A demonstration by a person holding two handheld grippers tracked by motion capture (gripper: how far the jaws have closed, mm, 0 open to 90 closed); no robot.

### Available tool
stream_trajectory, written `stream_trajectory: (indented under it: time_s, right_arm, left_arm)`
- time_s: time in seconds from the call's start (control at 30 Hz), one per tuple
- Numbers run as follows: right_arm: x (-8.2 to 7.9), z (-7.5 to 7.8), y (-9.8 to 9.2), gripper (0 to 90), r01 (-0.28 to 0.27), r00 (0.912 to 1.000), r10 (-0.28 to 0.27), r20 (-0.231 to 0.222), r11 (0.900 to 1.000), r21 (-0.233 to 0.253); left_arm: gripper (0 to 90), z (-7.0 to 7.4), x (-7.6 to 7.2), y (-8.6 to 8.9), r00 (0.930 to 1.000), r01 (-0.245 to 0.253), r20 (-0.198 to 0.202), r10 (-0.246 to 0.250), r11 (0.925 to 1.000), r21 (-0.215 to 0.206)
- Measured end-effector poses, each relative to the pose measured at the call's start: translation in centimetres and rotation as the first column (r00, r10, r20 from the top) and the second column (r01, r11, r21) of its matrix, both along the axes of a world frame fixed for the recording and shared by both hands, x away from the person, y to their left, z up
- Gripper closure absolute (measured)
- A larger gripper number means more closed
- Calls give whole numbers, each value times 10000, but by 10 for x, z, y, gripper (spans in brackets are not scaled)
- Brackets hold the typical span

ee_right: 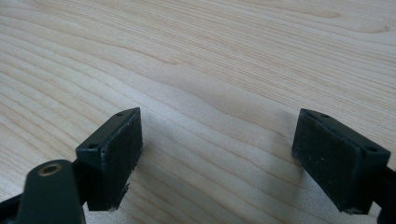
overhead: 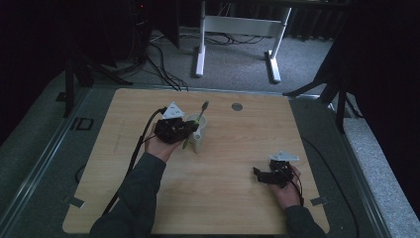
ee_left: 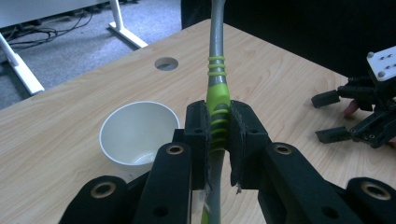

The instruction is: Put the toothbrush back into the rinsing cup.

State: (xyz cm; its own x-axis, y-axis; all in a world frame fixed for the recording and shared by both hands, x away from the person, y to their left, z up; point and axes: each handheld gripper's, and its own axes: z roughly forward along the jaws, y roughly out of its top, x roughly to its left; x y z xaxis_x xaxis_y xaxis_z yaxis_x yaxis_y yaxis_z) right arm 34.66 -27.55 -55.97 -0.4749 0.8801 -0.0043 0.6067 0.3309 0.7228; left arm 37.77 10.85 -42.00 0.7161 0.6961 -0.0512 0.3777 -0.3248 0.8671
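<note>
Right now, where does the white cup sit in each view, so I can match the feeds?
High view: the white cup stands left of centre on the table, beside the left tool holding the toothbrush.
Left gripper view: lower left, beside the clamped jaws.
Right gripper view: bare wood between the open jaws.
Shared landmark: the round table hole.

The toothbrush [ee_left: 218, 100] head was cut off by the top edge of the left gripper view, its lower handle hidden between the jaws. The cup [ee_left: 138, 133] base was covered by the left gripper [ee_left: 219, 135].
</note>
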Motion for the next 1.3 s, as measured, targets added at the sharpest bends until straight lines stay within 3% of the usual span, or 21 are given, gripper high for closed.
stream_trajectory:
  time_s: [1.3]
  right_arm:
    - [0,0,0,159,0,10000,0,-1,10000,0]
  left_arm:
    - [791,-2,3,-4,9982,-299,490,340,9963,-805]
